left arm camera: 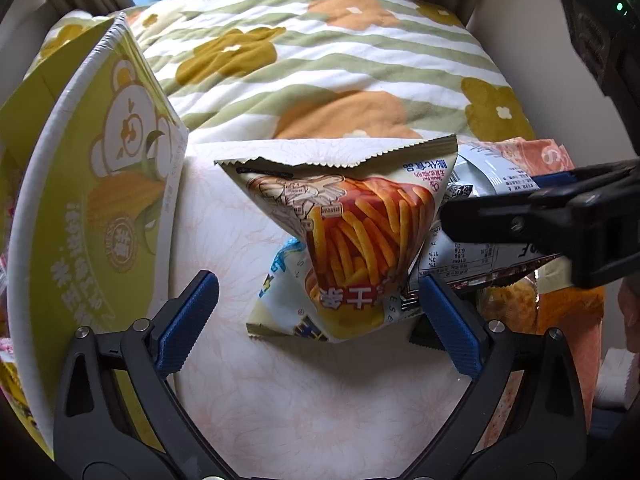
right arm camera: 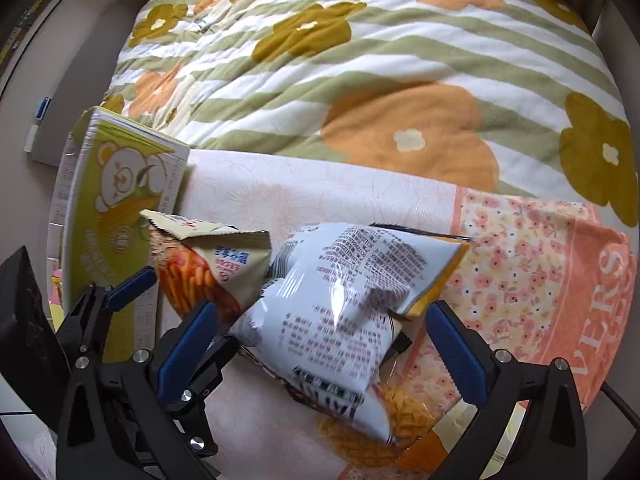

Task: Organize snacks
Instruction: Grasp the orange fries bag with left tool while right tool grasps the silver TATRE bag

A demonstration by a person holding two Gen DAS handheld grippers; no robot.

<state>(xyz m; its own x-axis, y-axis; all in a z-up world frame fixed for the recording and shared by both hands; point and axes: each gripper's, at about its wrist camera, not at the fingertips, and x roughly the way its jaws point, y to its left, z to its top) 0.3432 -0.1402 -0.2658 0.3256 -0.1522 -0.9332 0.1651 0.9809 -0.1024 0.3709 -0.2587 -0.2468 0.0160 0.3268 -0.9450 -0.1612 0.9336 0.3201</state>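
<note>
Straddling fries bag [left arm camera: 352,248], left gripper [left arm camera: 320,312] jaws spread, right gripper [right arm camera: 324,340] wide around white bag [right arm camera: 344,300]

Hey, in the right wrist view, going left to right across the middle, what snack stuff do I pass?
Green bear box → fries snack bag → white printed-back bag → peach floral cloth.
</note>
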